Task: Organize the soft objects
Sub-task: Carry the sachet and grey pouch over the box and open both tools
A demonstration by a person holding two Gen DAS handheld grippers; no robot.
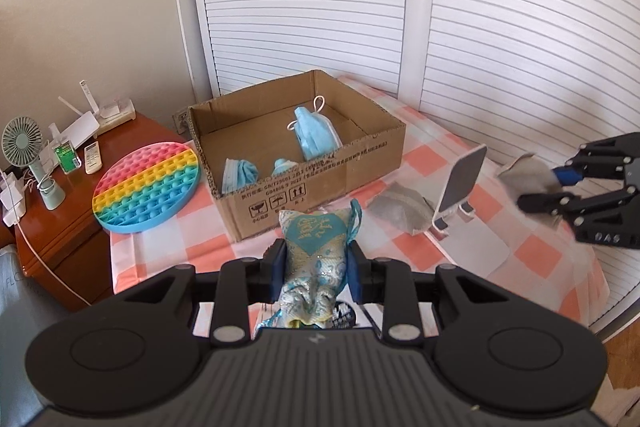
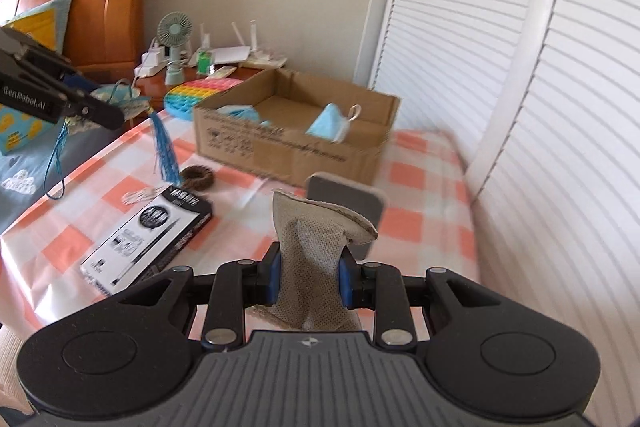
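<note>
Left gripper (image 1: 314, 269) clamped on a teal-and-gold brocade sachet (image 1: 316, 247) with a blue tassel, held above the checked cloth just in front of the open brown cardboard box (image 1: 372, 155). Right gripper (image 2: 308, 279) pinched on a grey-beige mesh fabric pouch (image 2: 316, 259), also off the cloth, nearer than the box. Inside the box, crumpled light-blue face masks (image 1: 314, 135). Beside the box, a second grey pouch (image 1: 400, 207) lying flat.
</note>
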